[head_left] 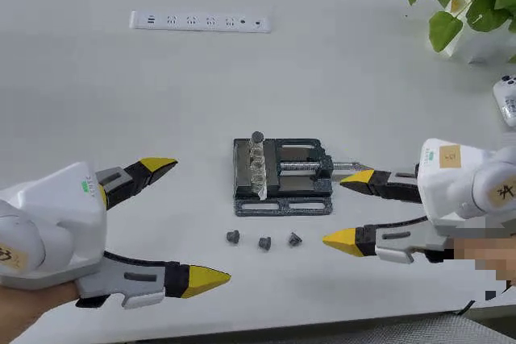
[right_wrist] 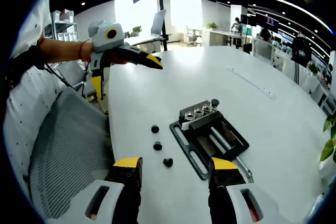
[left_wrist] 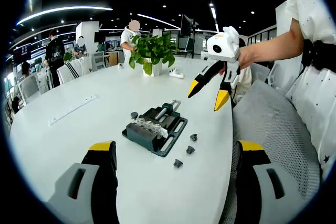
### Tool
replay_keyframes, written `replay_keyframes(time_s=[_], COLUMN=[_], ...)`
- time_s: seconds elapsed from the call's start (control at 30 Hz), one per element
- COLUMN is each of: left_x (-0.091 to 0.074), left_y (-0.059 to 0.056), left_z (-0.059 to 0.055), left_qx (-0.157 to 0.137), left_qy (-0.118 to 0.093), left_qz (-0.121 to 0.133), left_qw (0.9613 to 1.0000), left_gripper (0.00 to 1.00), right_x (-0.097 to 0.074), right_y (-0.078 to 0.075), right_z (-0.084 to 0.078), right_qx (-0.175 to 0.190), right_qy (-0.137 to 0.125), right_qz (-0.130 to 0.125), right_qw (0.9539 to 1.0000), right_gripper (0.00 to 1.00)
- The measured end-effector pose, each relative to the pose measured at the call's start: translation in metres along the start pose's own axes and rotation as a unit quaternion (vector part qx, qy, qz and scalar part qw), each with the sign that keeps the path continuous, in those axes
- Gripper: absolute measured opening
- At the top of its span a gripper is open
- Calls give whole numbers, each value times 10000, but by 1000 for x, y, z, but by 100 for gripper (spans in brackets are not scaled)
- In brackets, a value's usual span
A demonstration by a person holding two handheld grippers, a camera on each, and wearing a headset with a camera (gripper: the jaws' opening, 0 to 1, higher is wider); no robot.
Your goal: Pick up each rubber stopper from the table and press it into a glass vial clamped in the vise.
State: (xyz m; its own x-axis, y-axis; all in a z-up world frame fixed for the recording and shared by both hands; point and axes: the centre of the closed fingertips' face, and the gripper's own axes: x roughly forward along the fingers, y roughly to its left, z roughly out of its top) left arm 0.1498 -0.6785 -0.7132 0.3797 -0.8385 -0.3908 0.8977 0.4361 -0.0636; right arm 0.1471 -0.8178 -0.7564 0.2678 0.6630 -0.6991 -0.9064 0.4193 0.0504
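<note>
Left gripper [head_left: 200,221] and right gripper [head_left: 334,212] hover over the worktop [head_left: 121,102], fingers released and holding nothing. Three small dark grey rubber stoppers [head_left: 264,242] lie in a row just in front of the black vise [head_left: 282,204]. The vise clamps a row of clear glass vials [head_left: 257,168]. The farthest vial carries a fitted stopper [head_left: 257,136]. A white power strip [head_left: 200,20] lies beyond.

White table [head_left: 97,102] bears vise [head_left: 302,191], three stoppers [head_left: 264,242], power strip [head_left: 200,21].
</note>
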Motion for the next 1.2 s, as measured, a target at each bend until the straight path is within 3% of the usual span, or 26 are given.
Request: replay_keyframes(time_s=[0.3, 0.43, 0.63, 0.97, 1.2], left_x=[0, 1, 1, 3, 4], left_y=[-1, -2, -3, 1, 3], left_z=[-1, -2, -1, -4, -6], left_qx=[-19, -30, -44, -85, -116], left_qy=[33, 61, 62, 45, 25], left_qz=[-24, -38, -37, -44, -45], left_qw=[10000, 10000, 10000, 9999, 9999], left_gripper=[93, 93, 93, 92, 92], right_x=[14, 20, 32, 56, 62], right_y=[10, 12, 11, 11, 10], right_z=[-21, -25, -30, -39, -40], right_qx=[-72, -133, -286, -563, -647], right_qy=[48, 56, 140, 367, 429], right_qz=[97, 117, 131, 150, 166], right_qw=[9999, 9998, 9994, 9976, 9968], right_gripper=[43, 39, 26, 15, 9])
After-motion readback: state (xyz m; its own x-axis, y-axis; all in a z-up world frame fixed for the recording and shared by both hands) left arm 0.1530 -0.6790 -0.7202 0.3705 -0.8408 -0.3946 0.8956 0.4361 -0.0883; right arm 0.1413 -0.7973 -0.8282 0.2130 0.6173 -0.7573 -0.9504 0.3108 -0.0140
